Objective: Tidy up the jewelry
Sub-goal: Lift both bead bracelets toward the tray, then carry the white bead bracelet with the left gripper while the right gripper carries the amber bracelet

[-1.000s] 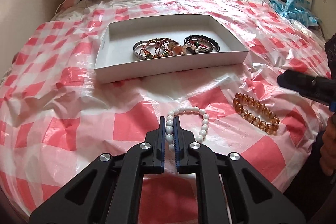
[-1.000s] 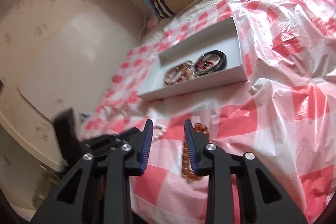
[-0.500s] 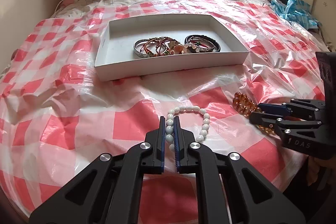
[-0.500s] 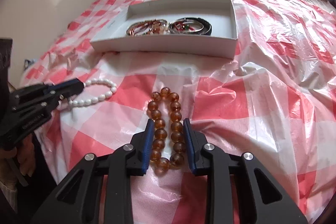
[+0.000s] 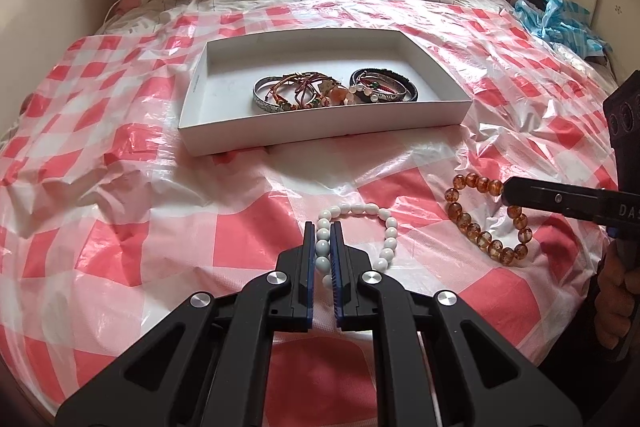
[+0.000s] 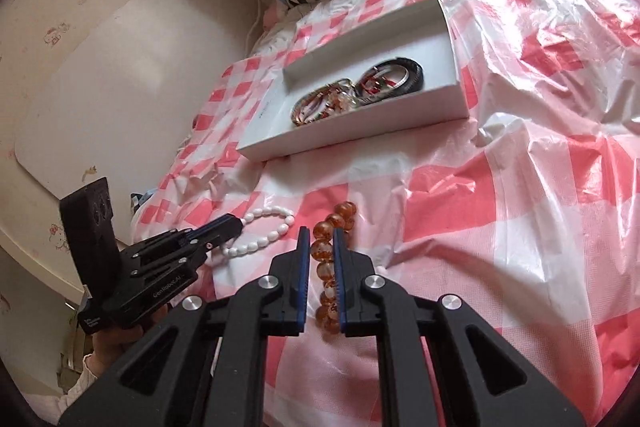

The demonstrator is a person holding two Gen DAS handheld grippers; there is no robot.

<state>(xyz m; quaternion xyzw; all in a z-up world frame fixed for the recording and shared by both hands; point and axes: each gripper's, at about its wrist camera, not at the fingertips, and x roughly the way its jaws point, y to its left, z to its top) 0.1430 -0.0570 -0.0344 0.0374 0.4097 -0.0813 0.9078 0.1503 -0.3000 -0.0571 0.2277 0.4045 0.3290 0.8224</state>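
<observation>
Left jaws were nearly pressed together, pinching the near side of the white bead bracelet [image 5: 356,227], which lay flat on the bed's checked plastic cover [image 5: 132,227]. The left gripper [image 5: 322,247] sat as it had half a second earlier. The change was on the right: the right gripper [image 6: 321,255], then spread astride both strands of the amber bead bracelet [image 6: 330,259], had narrowed onto one strand, and its view had tilted. I judged both bracelets gripped and ready to lift. Neither was yet off the cover. The white tray [image 5: 320,135] stood well beyond them, already holding a cluster of bangles [image 5: 332,91].
</observation>
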